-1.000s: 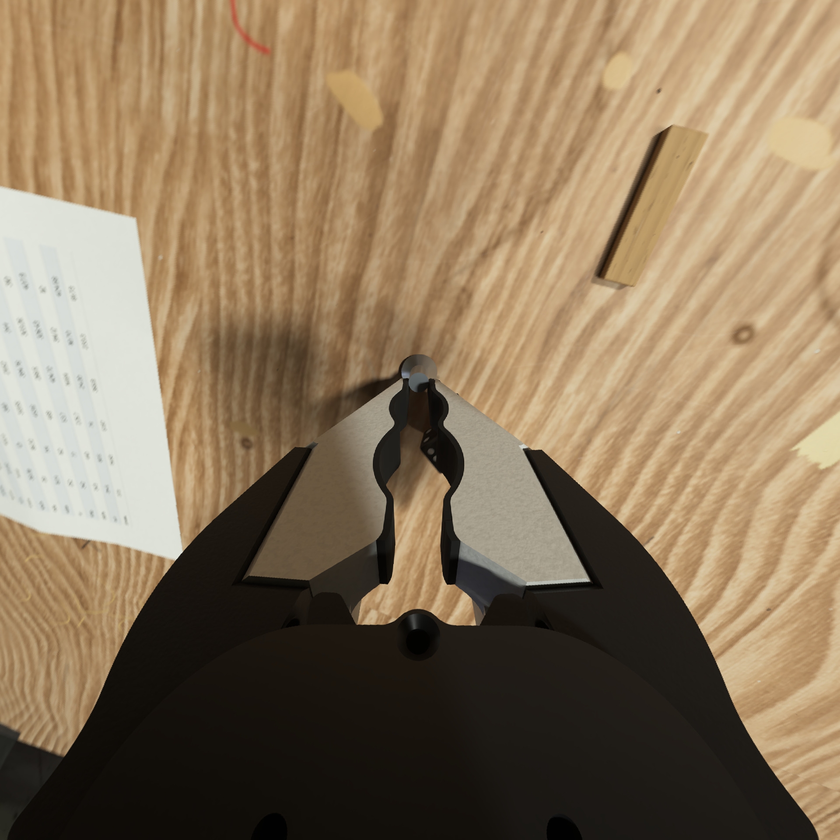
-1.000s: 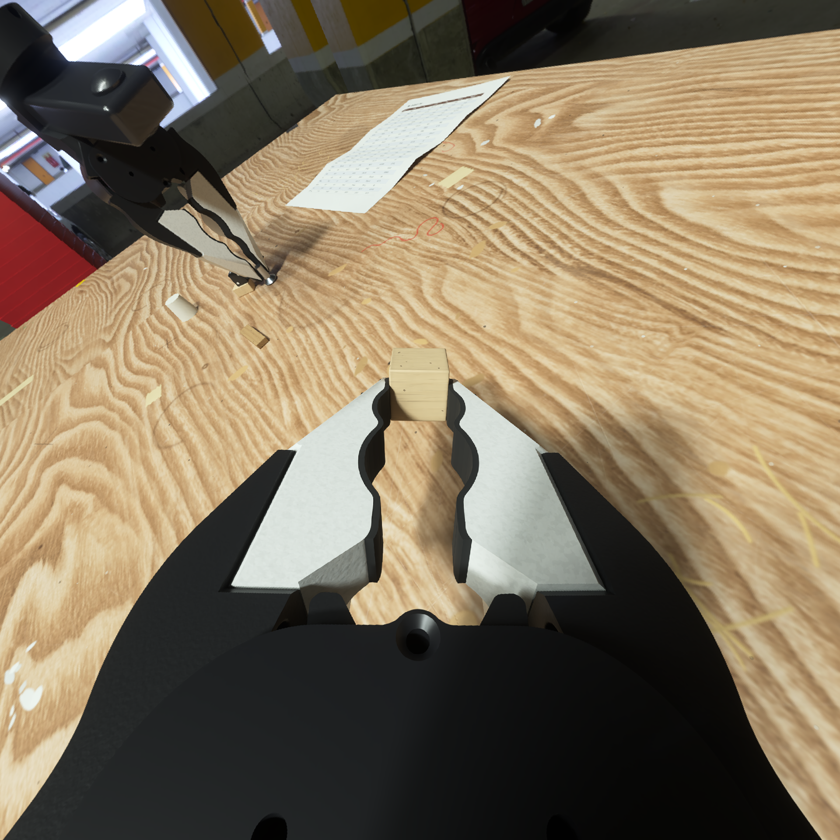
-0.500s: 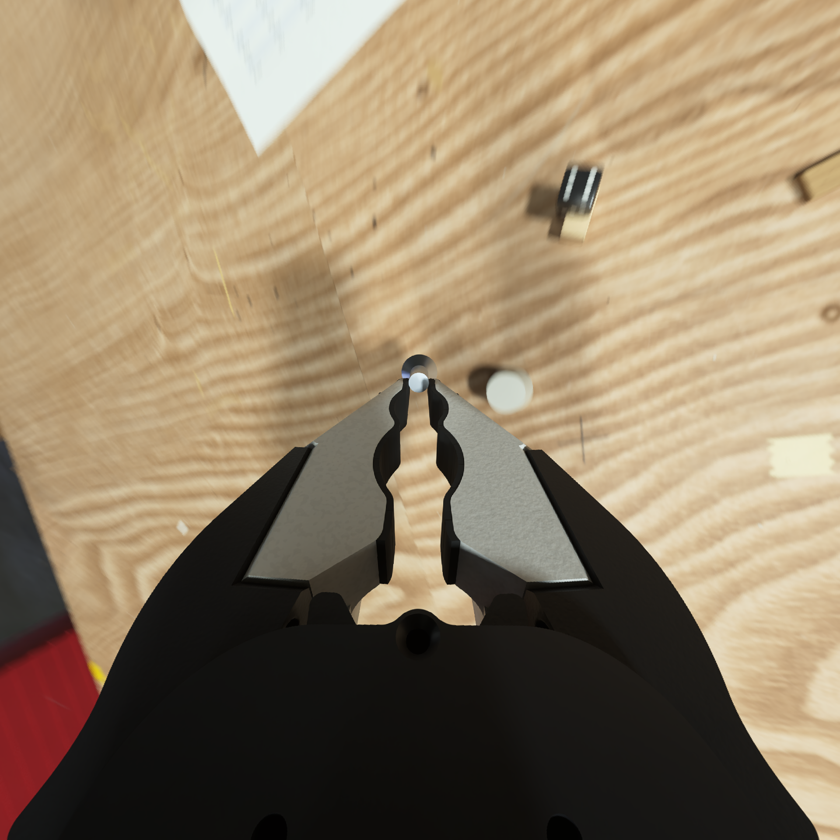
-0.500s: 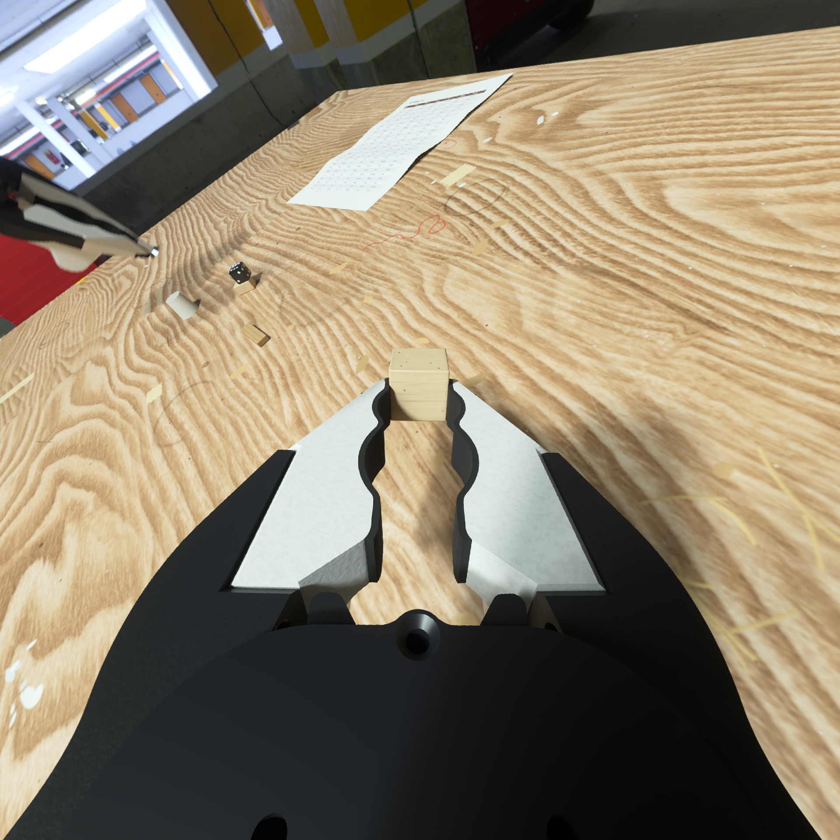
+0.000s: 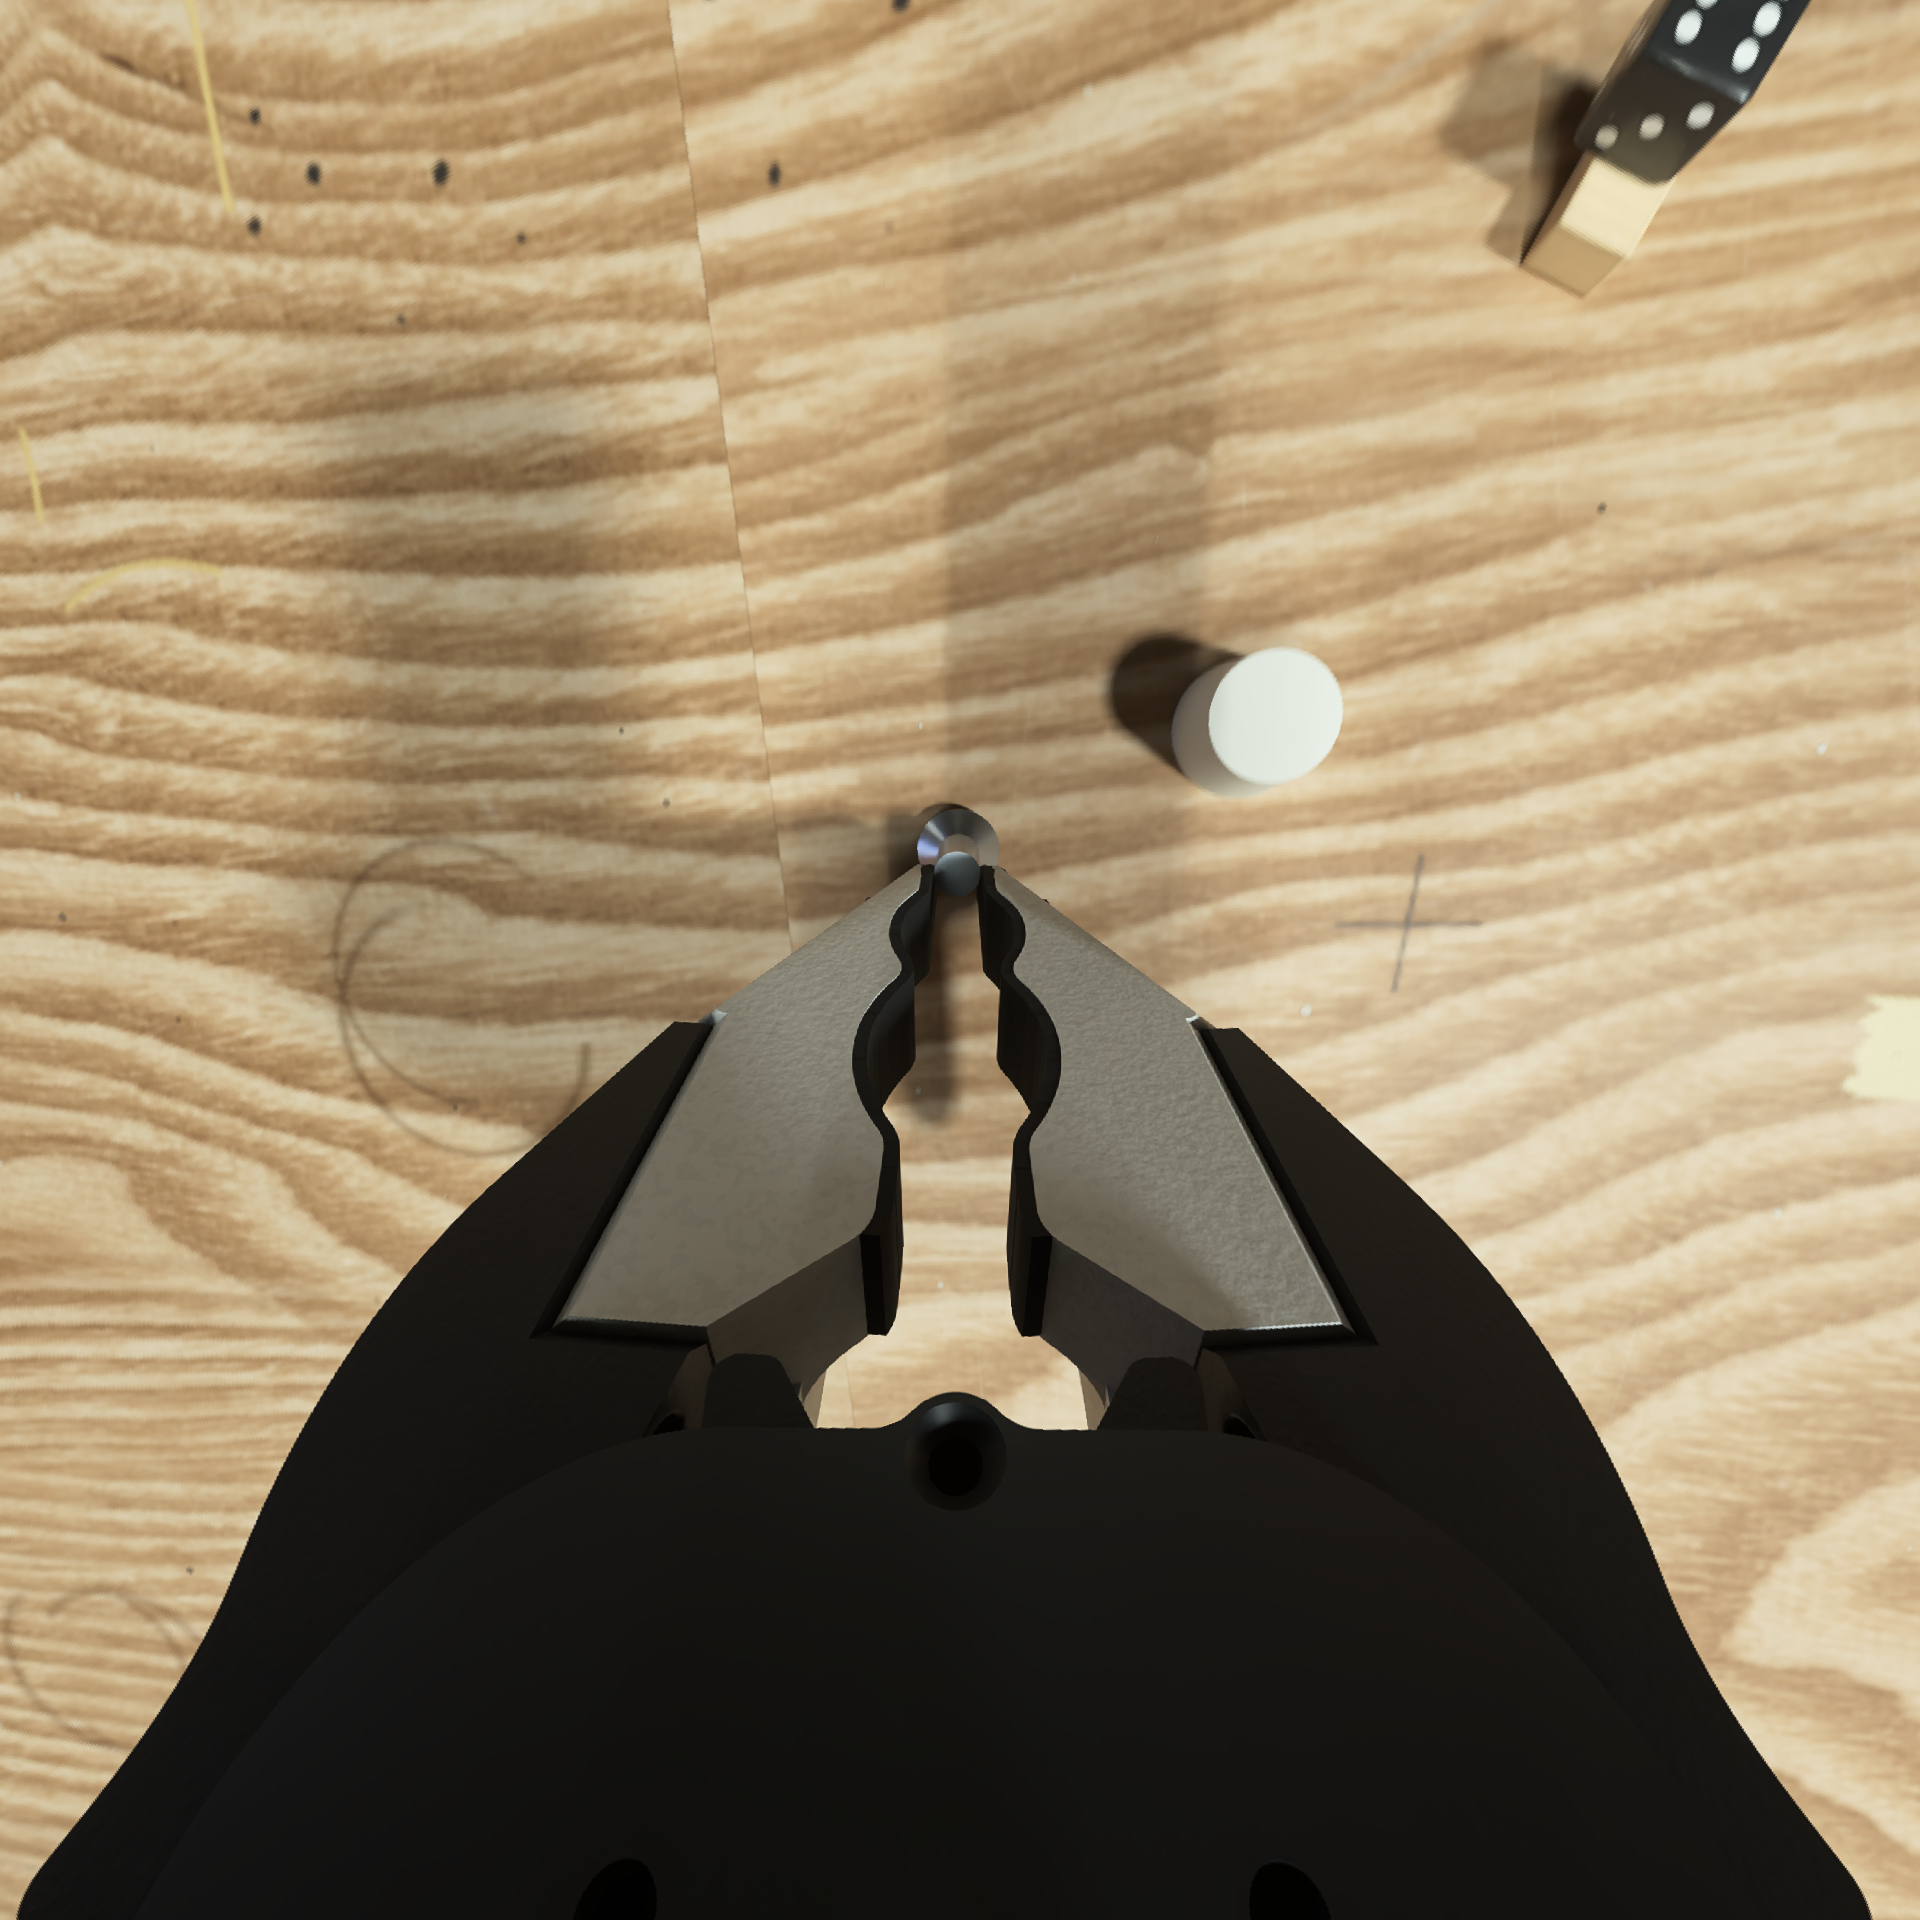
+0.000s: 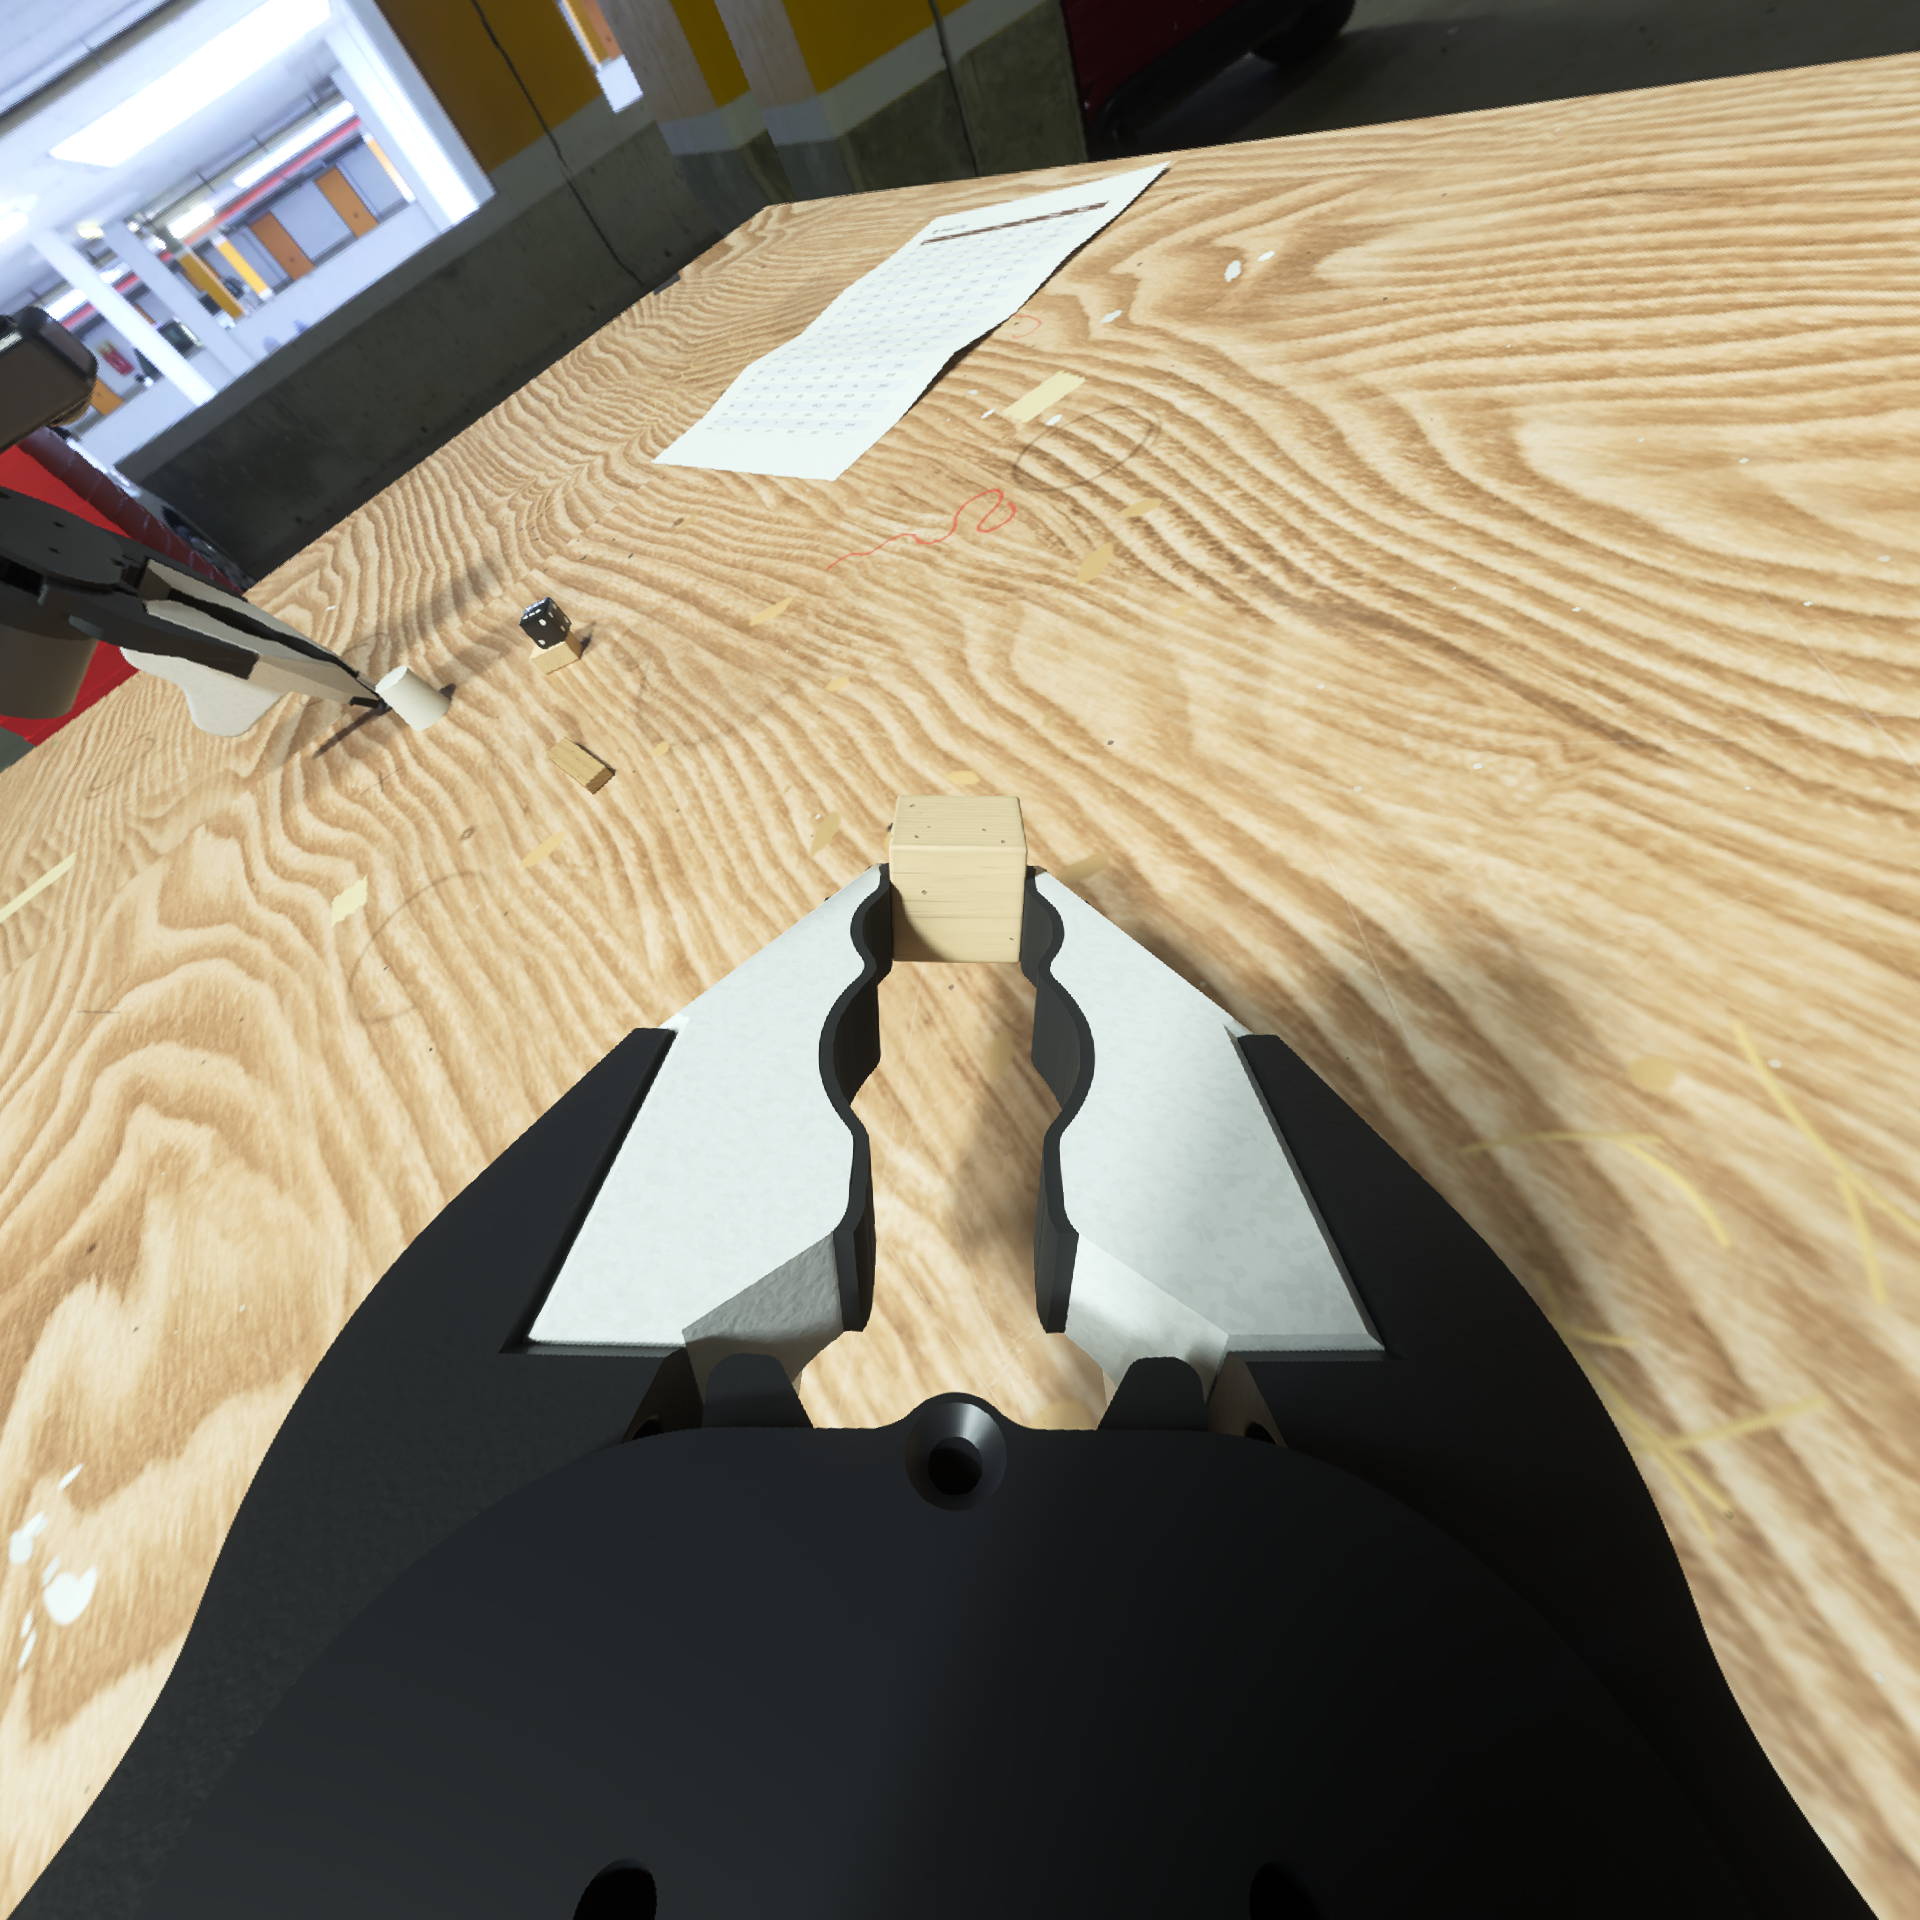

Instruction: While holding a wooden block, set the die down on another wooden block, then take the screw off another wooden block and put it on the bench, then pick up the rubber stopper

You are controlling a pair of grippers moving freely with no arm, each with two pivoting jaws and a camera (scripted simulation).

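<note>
Left gripper (image 5: pixel 957 878), screw (image 5: pixel 957 840): now perhaps nearer stopper (image 5: pixel 1259 723).

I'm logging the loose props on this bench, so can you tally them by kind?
Wooden blocks: 3, one in the right gripper, one under the die, one lying free
Die: 1
Screw in the left gripper: 1
Rubber stopper: 1
Paper sheet: 1
Total: 7

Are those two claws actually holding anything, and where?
Left gripper pinches the screw by its shank; right gripper clamps a wooden block by opposite sides.
</note>
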